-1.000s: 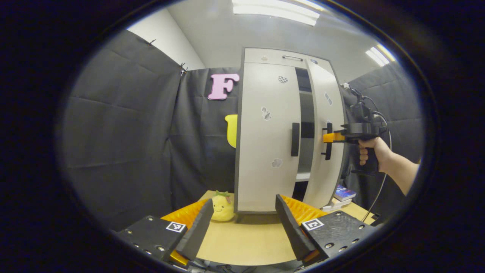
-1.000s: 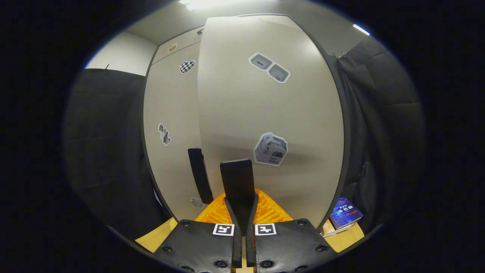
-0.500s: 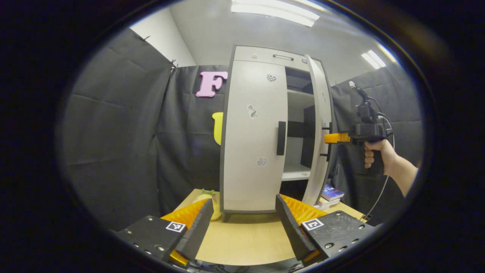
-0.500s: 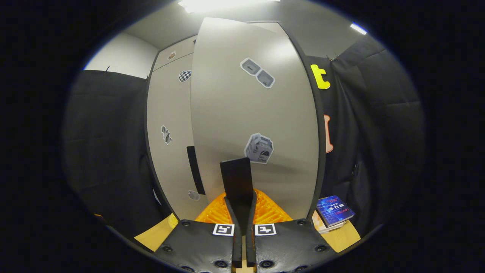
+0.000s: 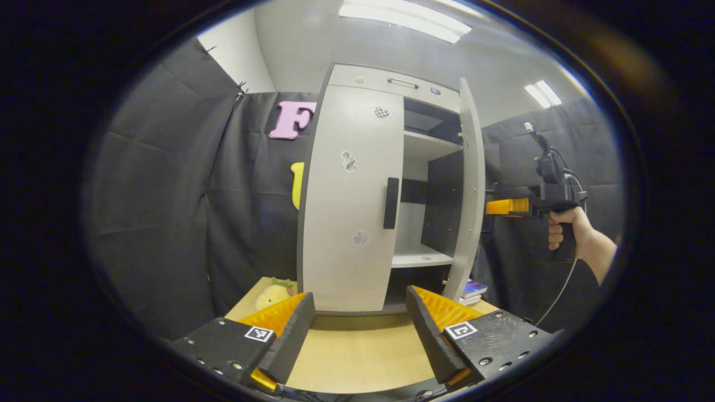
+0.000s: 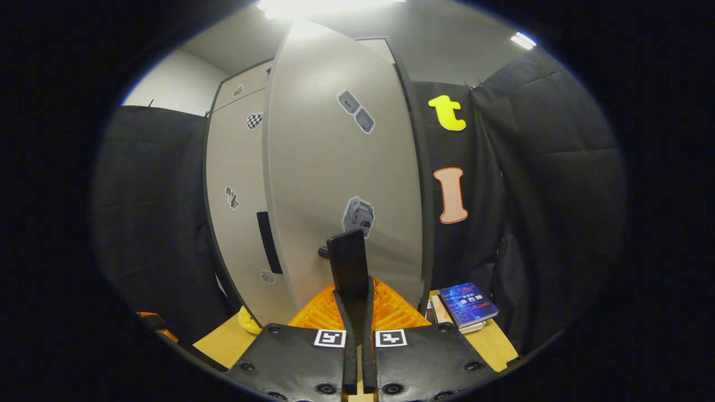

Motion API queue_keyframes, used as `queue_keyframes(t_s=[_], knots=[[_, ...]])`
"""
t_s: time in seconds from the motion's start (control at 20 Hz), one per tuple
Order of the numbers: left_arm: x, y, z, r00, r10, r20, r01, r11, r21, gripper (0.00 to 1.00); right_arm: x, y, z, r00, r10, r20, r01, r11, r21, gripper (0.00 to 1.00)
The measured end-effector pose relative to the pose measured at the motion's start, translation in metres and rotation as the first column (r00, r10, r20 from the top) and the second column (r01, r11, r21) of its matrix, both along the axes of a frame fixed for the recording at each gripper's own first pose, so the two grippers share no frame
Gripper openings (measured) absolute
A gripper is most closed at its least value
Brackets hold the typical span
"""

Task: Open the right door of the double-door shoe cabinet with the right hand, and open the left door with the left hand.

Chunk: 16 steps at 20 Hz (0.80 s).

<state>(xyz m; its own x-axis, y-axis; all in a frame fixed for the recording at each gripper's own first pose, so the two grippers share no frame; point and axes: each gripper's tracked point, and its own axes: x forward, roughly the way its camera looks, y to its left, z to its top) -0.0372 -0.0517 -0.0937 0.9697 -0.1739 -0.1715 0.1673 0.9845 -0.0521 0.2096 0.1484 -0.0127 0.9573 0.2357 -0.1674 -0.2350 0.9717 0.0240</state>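
The right gripper (image 6: 353, 304) is clamped on the flat black handle (image 6: 348, 264) of the right door (image 6: 341, 178), both fingers pressed against it; the left gripper view shows it held by a hand (image 5: 563, 226). That smooth, pale door stands swung outward, baring white shelves (image 5: 420, 258). The left gripper (image 5: 360, 329) hangs wide open and empty above the wooden table (image 5: 357, 357), short of the cabinet (image 5: 385, 190). The left door (image 5: 349, 195) is closed, its black bar handle (image 5: 391, 202) untouched.
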Motion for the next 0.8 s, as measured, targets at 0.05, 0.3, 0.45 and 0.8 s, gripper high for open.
queue_keyframes(t_s=[0.05,0.3,0.45,0.8], knots=[[0.002,-0.001,-0.001,1.0,-0.002,-0.001,0.002,1.0,-0.006,0.98,0.0,-0.002,0.001,1.0,-0.003,0.004,0.003,1.0,0.003,0.05],[0.01,-0.001,-0.009,1.0,0.0,-0.015,0.0,1.0,0.01,0.97,-0.002,-0.007,0.002,1.0,0.027,0.013,-0.027,0.999,0.023,0.05],[0.012,-0.005,-0.012,1.0,-0.011,-0.02,0.012,1.0,0.016,0.95,0.003,-0.011,0.005,0.998,0.05,0.041,-0.05,0.999,-0.003,0.05],[0.02,-0.008,-0.023,0.998,-0.02,-0.057,0.018,0.999,-0.037,0.95,0.006,-0.049,0.011,0.997,-0.004,0.081,0.007,0.999,-0.032,0.04]])
